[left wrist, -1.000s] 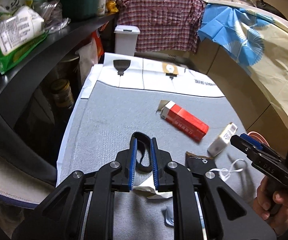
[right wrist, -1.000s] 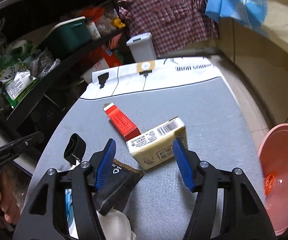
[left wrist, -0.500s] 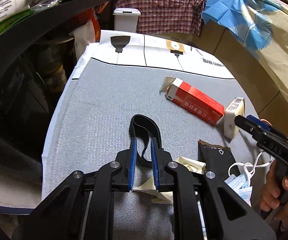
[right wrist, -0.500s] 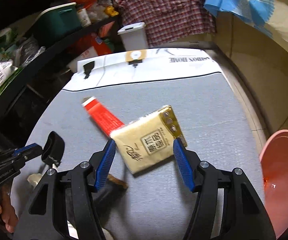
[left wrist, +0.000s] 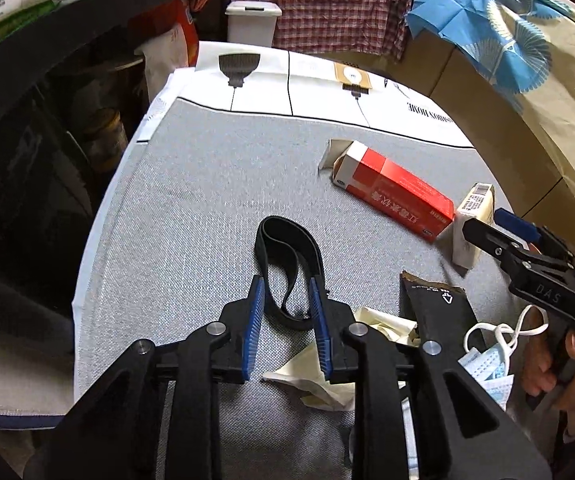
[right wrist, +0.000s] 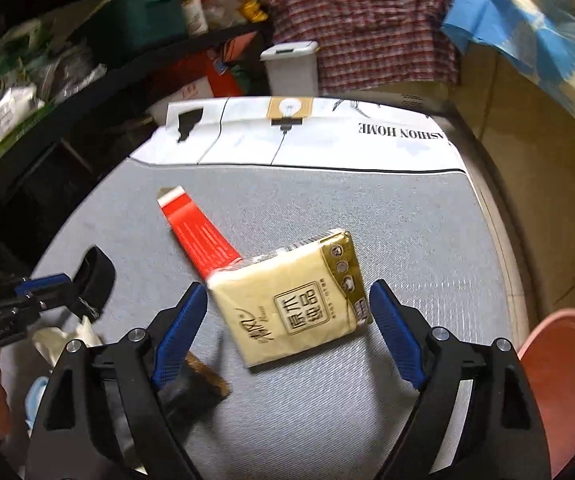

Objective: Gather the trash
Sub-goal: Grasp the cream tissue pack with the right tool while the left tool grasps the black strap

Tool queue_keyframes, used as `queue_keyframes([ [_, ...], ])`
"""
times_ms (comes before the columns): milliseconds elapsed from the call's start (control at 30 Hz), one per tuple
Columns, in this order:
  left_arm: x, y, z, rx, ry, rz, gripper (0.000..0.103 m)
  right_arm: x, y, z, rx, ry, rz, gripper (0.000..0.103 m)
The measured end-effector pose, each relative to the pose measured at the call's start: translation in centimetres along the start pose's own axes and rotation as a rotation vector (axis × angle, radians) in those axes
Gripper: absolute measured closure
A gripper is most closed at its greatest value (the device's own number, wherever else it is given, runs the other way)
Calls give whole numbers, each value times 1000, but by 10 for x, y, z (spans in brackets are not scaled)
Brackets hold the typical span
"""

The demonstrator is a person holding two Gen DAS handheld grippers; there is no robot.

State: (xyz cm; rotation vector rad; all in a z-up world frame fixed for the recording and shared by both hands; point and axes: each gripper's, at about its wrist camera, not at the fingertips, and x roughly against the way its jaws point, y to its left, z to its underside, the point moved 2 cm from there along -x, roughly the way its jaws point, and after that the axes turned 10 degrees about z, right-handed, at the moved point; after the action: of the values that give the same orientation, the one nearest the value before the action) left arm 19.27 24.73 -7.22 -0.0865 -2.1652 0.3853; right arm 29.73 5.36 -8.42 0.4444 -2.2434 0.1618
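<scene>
On the grey cloth (left wrist: 191,208) six pieces of trash can be counted: one black band (left wrist: 287,248), one red carton (left wrist: 395,192), one yellow tissue pack (right wrist: 291,312), one dark wrapper (left wrist: 435,312), one crumpled paper (left wrist: 315,376) and one face mask (left wrist: 483,364) (partly hidden). The left gripper (left wrist: 285,300), jaws just widened, straddles the band's near loop, seemingly without pressing. The right gripper (right wrist: 287,300), jaws just spread wide, flanks the tissue pack without touching; one pink basin (right wrist: 567,376) sits at the right.

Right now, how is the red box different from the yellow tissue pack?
The red box is long, thin and stiff, with an open end flap; the yellow tissue pack is shorter, wider, soft-looking and sealed. The box lies farther away; the pack sits between the right gripper's open jaws. Both rest on the grey tablecloth, touching.
</scene>
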Motion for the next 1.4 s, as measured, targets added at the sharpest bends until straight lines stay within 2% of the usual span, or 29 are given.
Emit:
queue_keyframes([
  [233, -7, -1, -2, -4, 9, 3, 79, -15, -3, 3, 42, 36, -26, 23],
  [367, -7, -3, -3, -16, 7, 1, 92, -14, -3, 5, 47, 28, -33, 27],
  [500, -4, -7, -4, -36, -3, -4, 98, -6, -6, 4, 41, -2, -20, 29],
  [633, 3, -10, -5, -44, -21, -8, 99, 7, -10, 1, 26, -21, -23, 29],
  [833, 24, -21, -7, -61, -71, -10, 99, 42, -16, -1, 20, -70, -21, 29],
  [1067, 55, -43, -3, -77, -134, 22, 99, 94, -20, 2, 30, -141, -10, 29],
  [1400, 91, -81, 12, -152, -204, 46, 99, 157, -33, 22, 19, -178, -3, 29],
])
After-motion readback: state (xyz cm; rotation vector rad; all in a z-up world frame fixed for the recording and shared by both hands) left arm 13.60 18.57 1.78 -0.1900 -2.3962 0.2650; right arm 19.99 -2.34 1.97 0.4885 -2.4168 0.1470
